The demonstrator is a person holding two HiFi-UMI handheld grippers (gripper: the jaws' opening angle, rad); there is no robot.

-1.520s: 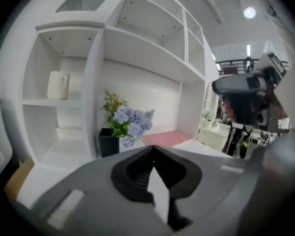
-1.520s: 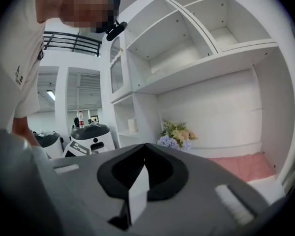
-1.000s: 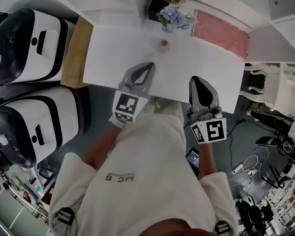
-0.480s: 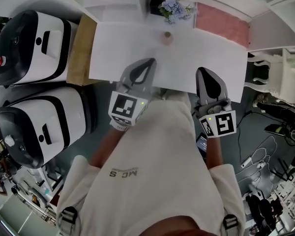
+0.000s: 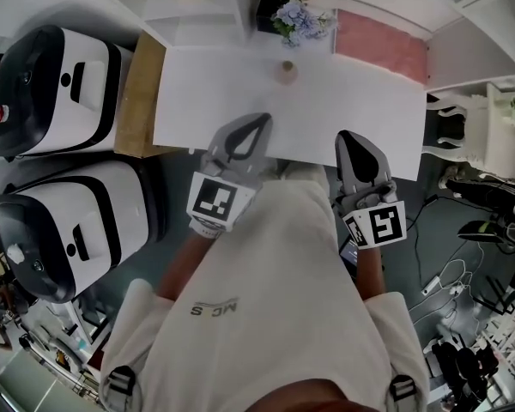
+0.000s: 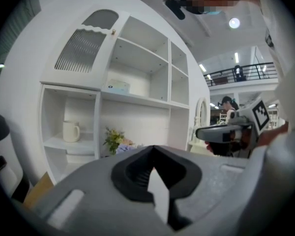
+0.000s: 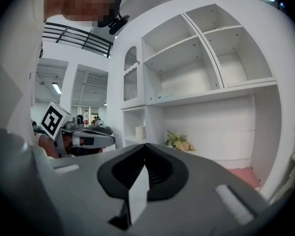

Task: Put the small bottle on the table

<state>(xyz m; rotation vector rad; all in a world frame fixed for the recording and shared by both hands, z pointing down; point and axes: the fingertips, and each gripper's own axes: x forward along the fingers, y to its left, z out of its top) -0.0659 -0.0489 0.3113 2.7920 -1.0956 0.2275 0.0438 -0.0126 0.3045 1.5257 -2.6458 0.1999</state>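
The small bottle (image 5: 287, 71) stands upright at the far middle of the white table (image 5: 352, 101), seen only in the head view. My left gripper (image 5: 260, 120) is shut and holds nothing, over the table's near edge, well short of the bottle. My right gripper (image 5: 353, 136) is also shut and holds nothing, at the near edge further right. In the left gripper view the jaws (image 6: 156, 181) meet, with white shelves behind them. The right gripper view shows its jaws (image 7: 140, 178) closed the same way, and the left gripper (image 7: 91, 140) beside them.
A flower pot (image 5: 299, 15) and a pink cloth (image 5: 379, 43) lie at the table's far edge. A mug (image 6: 71, 131) sits on the white shelf unit. Two white and black machines (image 5: 64, 80) (image 5: 77, 221) stand left of a wooden board (image 5: 139, 93). Cables (image 5: 463, 273) lie on the floor at right.
Both grippers stay shut near the table's front edge and shift only slightly as the head view moves. The bottle has not moved.
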